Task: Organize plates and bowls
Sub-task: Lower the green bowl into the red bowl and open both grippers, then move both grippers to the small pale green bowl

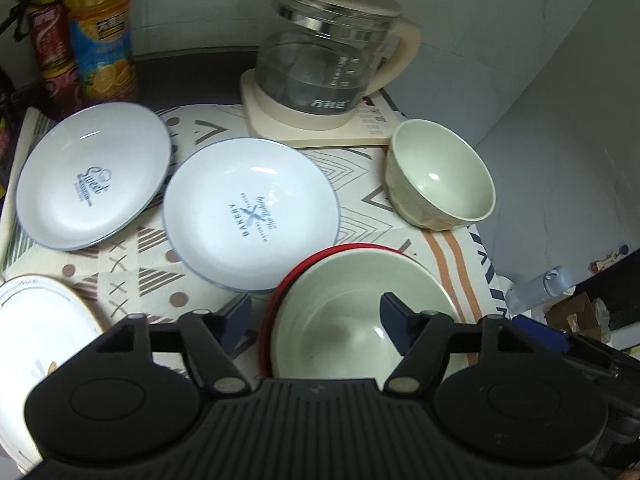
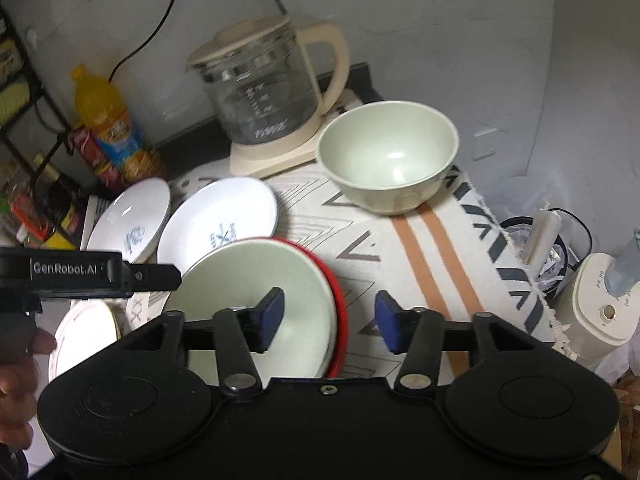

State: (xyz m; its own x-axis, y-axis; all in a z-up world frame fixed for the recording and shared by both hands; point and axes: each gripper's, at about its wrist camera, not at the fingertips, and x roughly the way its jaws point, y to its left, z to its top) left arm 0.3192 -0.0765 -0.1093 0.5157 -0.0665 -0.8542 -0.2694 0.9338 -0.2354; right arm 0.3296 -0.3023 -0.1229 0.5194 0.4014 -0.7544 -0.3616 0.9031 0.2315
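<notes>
Pale green bowl (image 1: 440, 178) seen glazed plain, no pattern. Second pale green bowl (image 1: 360, 312) nested in red bowl (image 1: 280, 292). Two white plates (image 1: 248, 212) (image 1: 94, 176) edged with thin blue-grey rim, printed with dark blue lettering. Cream plate (image 1: 36, 312) trimmed in gold line. Cloth (image 1: 360, 176) on surface patterned in cream with grey triangles, brown dots, orange stripes. Claw pads (image 2: 272, 312) coloured dark blue, bodies black. Kettle (image 1: 324, 60) made of clear glass with cream lid, handle, base. Bottle (image 1: 100, 32) coloured orange, labelled blue.
</notes>
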